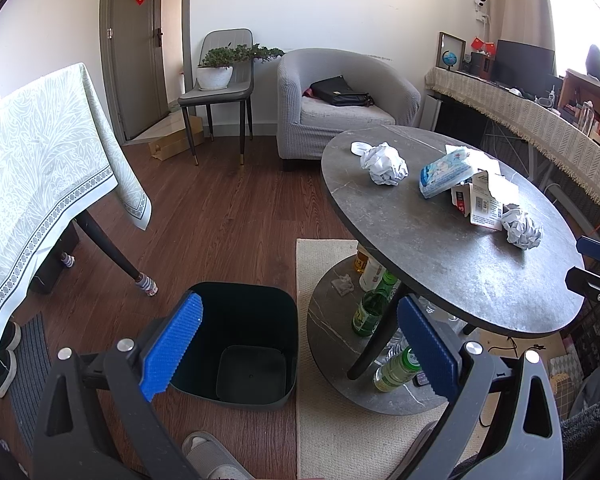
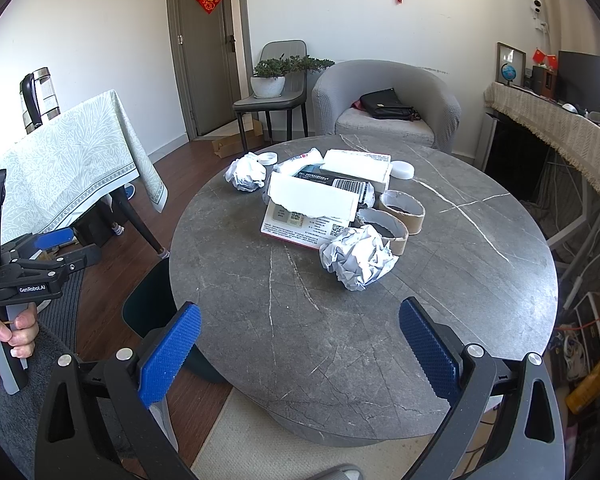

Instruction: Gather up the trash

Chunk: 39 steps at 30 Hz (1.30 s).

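Note:
A round grey stone table (image 2: 480, 280) (image 1: 440, 256) holds the trash: a crumpled paper ball (image 2: 358, 258) nearest me, a second ball (image 2: 246, 174) at the far left, torn white boxes (image 2: 314, 200), two cardboard rings (image 2: 402, 208) and a tissue pack (image 1: 444, 172). A dark bin (image 1: 236, 336), empty, stands on the floor left of the table. My left gripper (image 1: 300, 344) is open and empty above the bin. My right gripper (image 2: 300, 340) is open and empty over the table's near edge, short of the near ball.
Bottles (image 1: 370, 308) stand on the table's lower shelf (image 1: 332, 344). A cloth-covered table (image 1: 40, 168) is at the left, an armchair (image 1: 340, 100) and a chair with a plant (image 1: 216, 76) behind. A cream rug (image 1: 324, 420) lies under the table. My slippered foot (image 1: 208, 456) is below.

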Available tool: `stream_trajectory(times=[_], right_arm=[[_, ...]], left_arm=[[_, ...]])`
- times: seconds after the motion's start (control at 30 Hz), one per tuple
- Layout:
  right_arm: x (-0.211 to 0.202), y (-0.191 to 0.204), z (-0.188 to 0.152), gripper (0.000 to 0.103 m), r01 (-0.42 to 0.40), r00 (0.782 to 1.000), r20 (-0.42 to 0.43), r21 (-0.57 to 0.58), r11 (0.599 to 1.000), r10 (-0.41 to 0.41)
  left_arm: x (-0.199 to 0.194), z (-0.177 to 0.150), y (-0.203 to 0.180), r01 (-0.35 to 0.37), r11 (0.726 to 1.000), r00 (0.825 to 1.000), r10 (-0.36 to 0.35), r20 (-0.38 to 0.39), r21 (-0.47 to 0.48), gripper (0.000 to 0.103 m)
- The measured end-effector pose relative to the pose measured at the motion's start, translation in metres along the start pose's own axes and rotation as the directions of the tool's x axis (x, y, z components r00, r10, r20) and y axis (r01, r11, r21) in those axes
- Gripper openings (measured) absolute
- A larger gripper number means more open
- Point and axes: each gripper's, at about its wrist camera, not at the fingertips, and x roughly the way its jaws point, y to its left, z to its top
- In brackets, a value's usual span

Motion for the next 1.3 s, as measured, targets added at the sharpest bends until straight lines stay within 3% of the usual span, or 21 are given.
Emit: stream_trajectory(times=[0.5,0.77,1.03,1.17,1.23,1.3], right_arm=[[-0.002,0.001,0.001,0.1,-0.002,1.0,0.001,0.001,1.0,0.002],[-0.007,-0.002,0.003,0.1,-0.015,1.0,0.01,0.011,1.0,0.015],[-0.017,0.0,0.015,0.1,0.067,0.997,0.044,0.014,0.998,-0.068],[-0.012,-0.009,0.017,0.1,0.025,0.999,0.023,0.031,0.999,-0.026],[-0.008,-0.015,0.019,0.098,0.008,1.0,0.013,0.051,0.999,-0.009],[-0.004,-0.02,0.022,0.097,0.0,1.0,0.009,0.063,0.998,-0.001]], left_arm=[[0.0,0.0,0.0,0.004,1.0,1.0,-0.004,0.0,-0.001,0.1],[-0.01,0.011,0.005,-0.004,1.0,0.999,0.003,0.05,0.028,0.099],[-0.008,0.033,-0.004,0.116,0.991,0.99,-0.12,0.069,0.061,0.099],[0.006,0.039,-0.013,0.159,0.981,0.984,-0.166,0.057,0.111,0.099],[0.013,0.043,-0.015,0.192,0.974,0.979,-0.199,0.051,0.118,0.096],[0.023,0.05,-0.017,0.251,0.96,0.966,-0.256,0.031,0.122,0.081]])
